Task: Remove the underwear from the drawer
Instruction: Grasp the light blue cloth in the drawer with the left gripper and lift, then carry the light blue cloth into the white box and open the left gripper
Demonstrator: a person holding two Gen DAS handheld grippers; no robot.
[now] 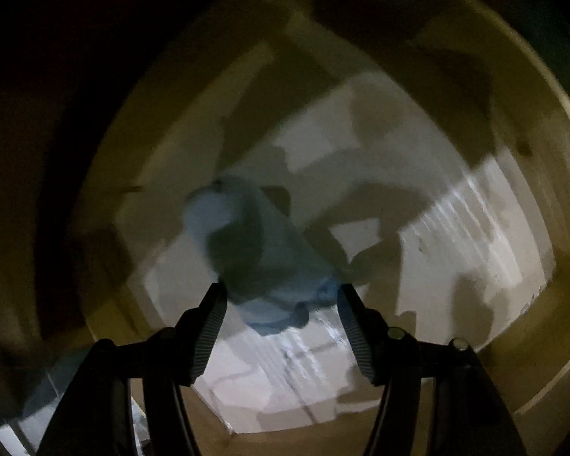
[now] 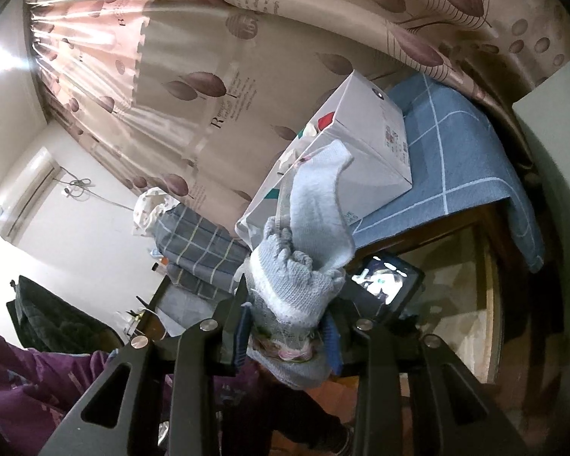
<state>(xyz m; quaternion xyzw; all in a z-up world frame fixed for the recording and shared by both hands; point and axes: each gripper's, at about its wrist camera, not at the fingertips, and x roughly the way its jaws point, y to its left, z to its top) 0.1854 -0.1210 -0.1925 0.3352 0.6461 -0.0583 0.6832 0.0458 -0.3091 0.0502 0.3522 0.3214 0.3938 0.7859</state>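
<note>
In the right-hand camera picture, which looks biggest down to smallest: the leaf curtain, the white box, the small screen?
1. Curtain, filling most of the view.
2. White box.
3. Small screen, though it sits nearer the camera, so its real size is unsure.

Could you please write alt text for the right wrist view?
The right tongs grip a bundle of pale blue knitted socks, held up before a leaf-patterned curtain. Behind sits a white box on a blue checked cloth.
</note>
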